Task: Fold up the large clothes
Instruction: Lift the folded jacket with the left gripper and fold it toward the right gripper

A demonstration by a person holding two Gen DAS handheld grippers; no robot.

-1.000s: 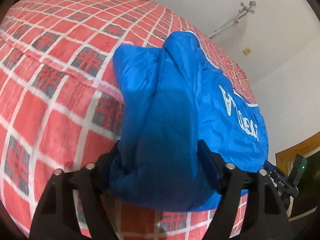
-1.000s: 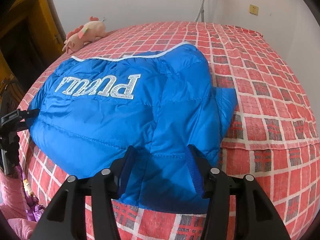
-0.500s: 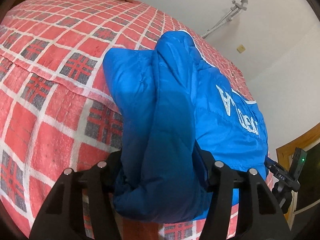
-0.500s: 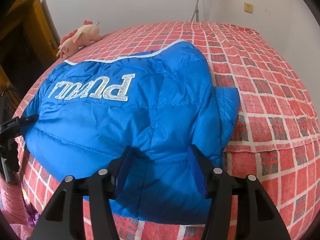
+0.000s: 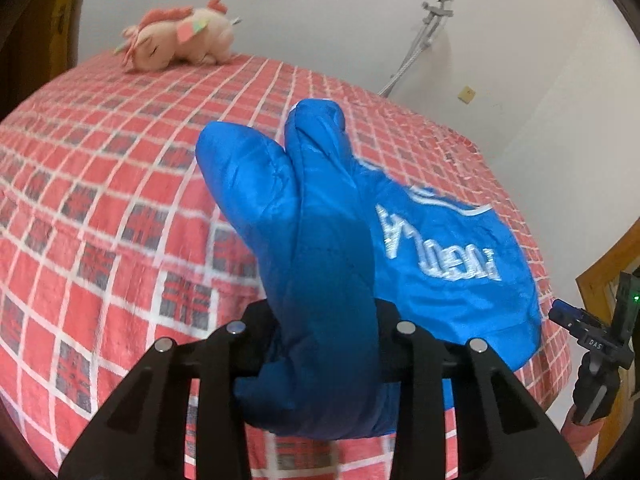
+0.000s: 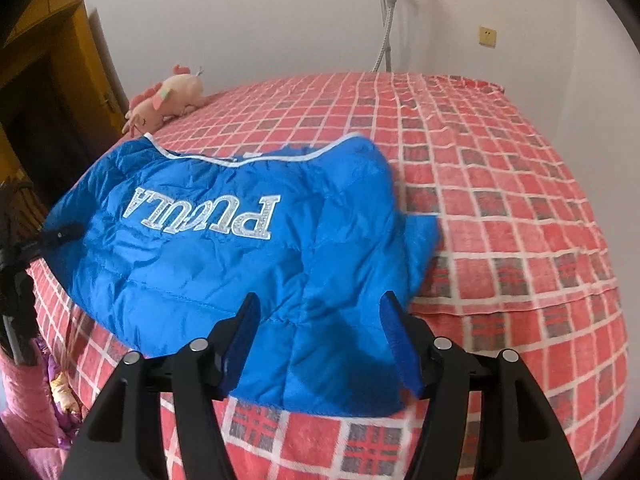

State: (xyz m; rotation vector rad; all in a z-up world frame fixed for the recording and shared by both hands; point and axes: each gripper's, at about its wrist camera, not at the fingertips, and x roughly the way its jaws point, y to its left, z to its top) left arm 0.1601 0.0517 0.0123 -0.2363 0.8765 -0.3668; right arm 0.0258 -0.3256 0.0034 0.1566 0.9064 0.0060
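1. The blue jacket (image 6: 224, 248) lies logo-up at the near edge of the bed (image 6: 500, 208), so both its corners are within reach.
2. My left hand-held gripper (image 5: 324, 344) is closing, its jaws squeezing a bunched sleeve fold to lift it over.
3. My right hand-held gripper (image 6: 320, 340) is opening, jaws wide astride the hem, pressing nothing.

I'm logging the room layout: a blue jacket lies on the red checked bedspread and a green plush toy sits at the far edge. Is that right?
Not quite: the plush toy is pink, not green, as the left wrist view shows. The blue jacket does lie on the red checked bedspread, with the toy at its far edge.
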